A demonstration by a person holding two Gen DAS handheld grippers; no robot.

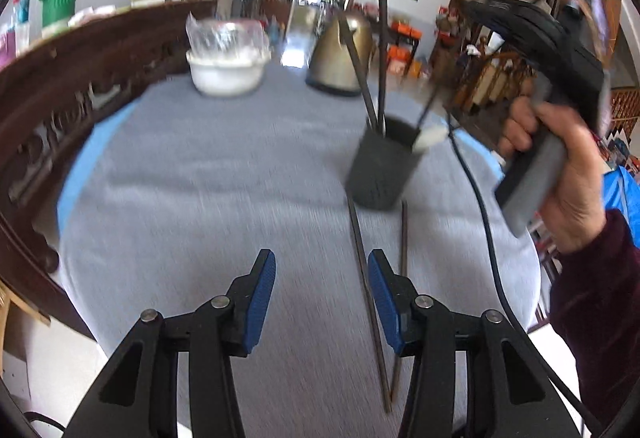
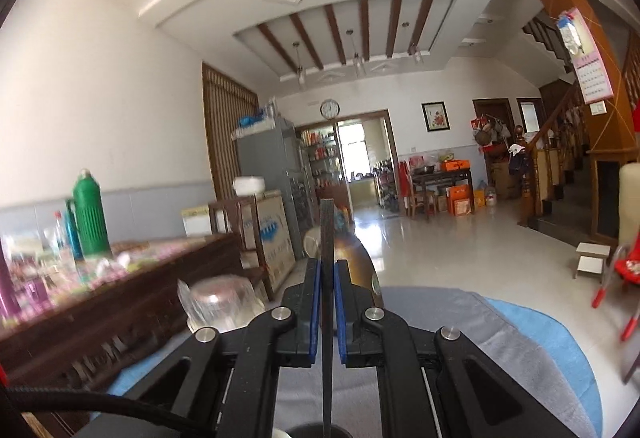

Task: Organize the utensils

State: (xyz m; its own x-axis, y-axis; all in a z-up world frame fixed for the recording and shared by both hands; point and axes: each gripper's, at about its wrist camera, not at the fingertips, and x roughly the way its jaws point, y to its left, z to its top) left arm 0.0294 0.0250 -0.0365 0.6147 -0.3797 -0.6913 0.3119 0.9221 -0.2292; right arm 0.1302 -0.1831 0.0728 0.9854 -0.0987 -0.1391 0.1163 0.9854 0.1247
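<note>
While dark utensil holder (image 1: 380,166) near table's right edge held chopsticks and white-tipped utensil, right gripper (image 2: 328,302) pinched upright chopstick (image 2: 327,238); left gripper (image 1: 322,278) gaped wide near two loose chopsticks (image 1: 366,278); kettle (image 1: 340,58), bowl (image 1: 228,72) behind.

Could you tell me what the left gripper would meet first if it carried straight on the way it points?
Probably the grey tablecloth itself. The open left gripper aims at bare cloth, left of the two dark chopsticks; depth is unclear through blur.

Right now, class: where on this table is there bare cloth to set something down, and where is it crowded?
Bare grey cloth runs from the left gripper toward the white bowl, bordered by the carved wooden rail. It is crowded on the right: dark holder, two loose chopsticks, black cable.
</note>
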